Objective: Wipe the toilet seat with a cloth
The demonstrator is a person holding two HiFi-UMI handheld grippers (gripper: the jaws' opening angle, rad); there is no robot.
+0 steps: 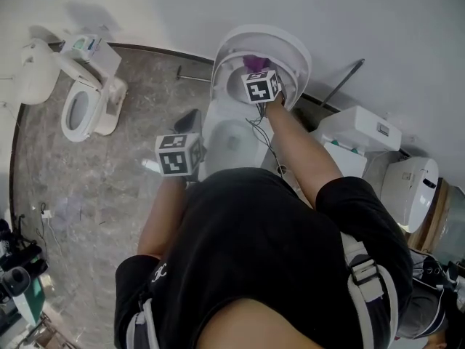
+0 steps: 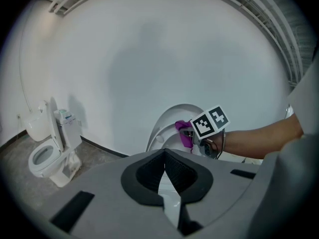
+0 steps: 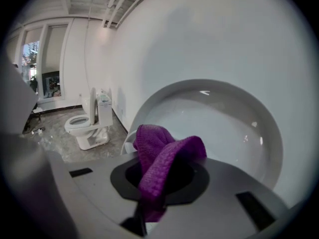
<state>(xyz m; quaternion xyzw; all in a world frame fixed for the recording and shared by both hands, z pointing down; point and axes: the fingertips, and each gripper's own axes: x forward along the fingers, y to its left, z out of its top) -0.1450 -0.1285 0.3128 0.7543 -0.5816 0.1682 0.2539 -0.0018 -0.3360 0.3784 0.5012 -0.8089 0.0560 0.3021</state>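
A white toilet [image 1: 231, 145] stands against the wall with its lid [image 1: 290, 53] raised. My right gripper [image 3: 153, 185] is shut on a purple cloth [image 3: 160, 159], which bunches up out of the jaws. In the head view the cloth [image 1: 254, 63] is up at the inner face of the raised lid; I cannot tell whether it touches. My left gripper [image 2: 164, 176] is shut and empty, held back at the left of the bowl [image 1: 187, 122]. From the left gripper view I see the cloth [image 2: 184, 135] and the lid [image 2: 169, 117] ahead.
A second white toilet [image 1: 86, 106] stands on the grey stone floor to the left. More white toilets and tanks [image 1: 360, 133] crowd the right side. A metal rod [image 1: 341, 82] leans at the wall. The person's body fills the lower head view.
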